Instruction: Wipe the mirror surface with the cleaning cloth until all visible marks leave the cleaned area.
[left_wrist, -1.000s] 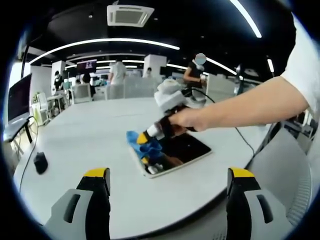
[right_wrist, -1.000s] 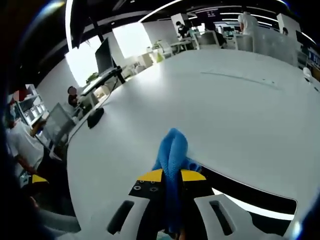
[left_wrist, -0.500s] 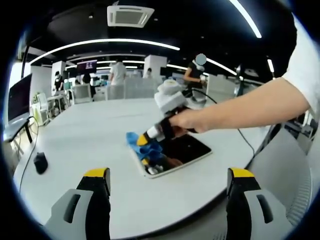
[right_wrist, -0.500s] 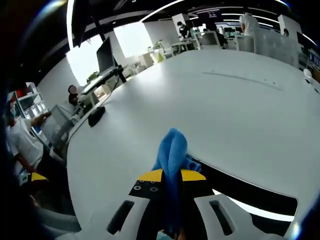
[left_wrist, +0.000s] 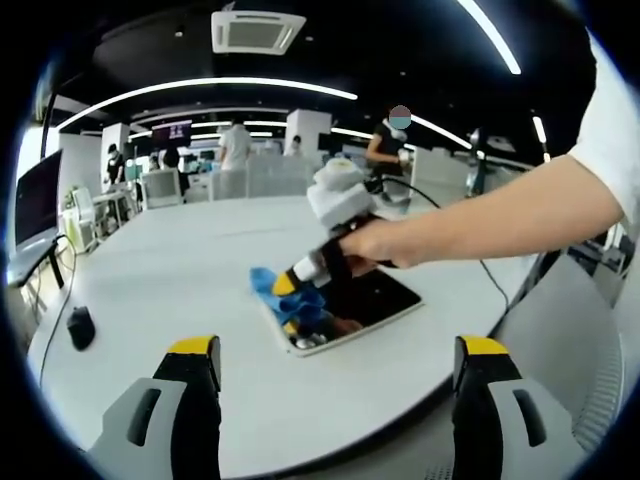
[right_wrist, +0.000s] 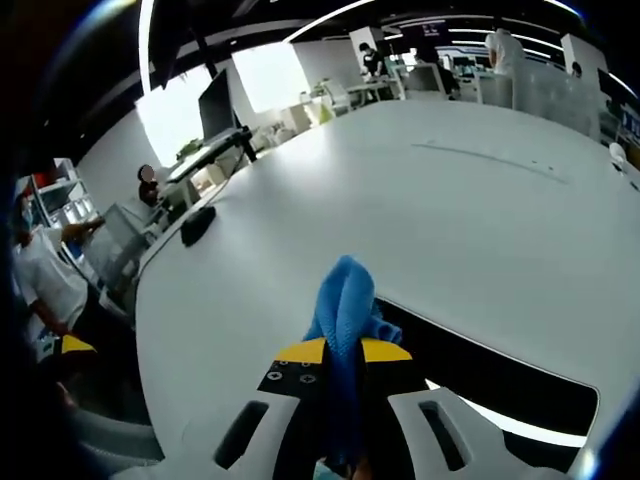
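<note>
The mirror (left_wrist: 345, 310) lies flat on the big white table (left_wrist: 180, 290), and everything that matters is gathered at it: the right gripper (left_wrist: 287, 284), held in the person's hand (left_wrist: 370, 243), has its jaws pinched tight on the blue cleaning cloth (left_wrist: 278, 288) and presses that cloth down at the mirror's far-left corner, where the bunched fabric spills partly over the edge onto the table. From the right gripper view the cloth (right_wrist: 343, 330) stands up folded between the closed yellow-tipped jaws, with the mirror's dark glass (right_wrist: 480, 370) running away to the right of it. So the wiping is under way, I'd say, but only at one end; most of the glass on the side away from the cloth looks dark and reflective, and whether marks remain there is too small to tell. The left gripper (left_wrist: 335, 375) hangs well back from the mirror on the near side, jaws spread wide and holding nothing. A black computer mouse (left_wrist: 80, 325) sits far off to the mirror's left
</note>
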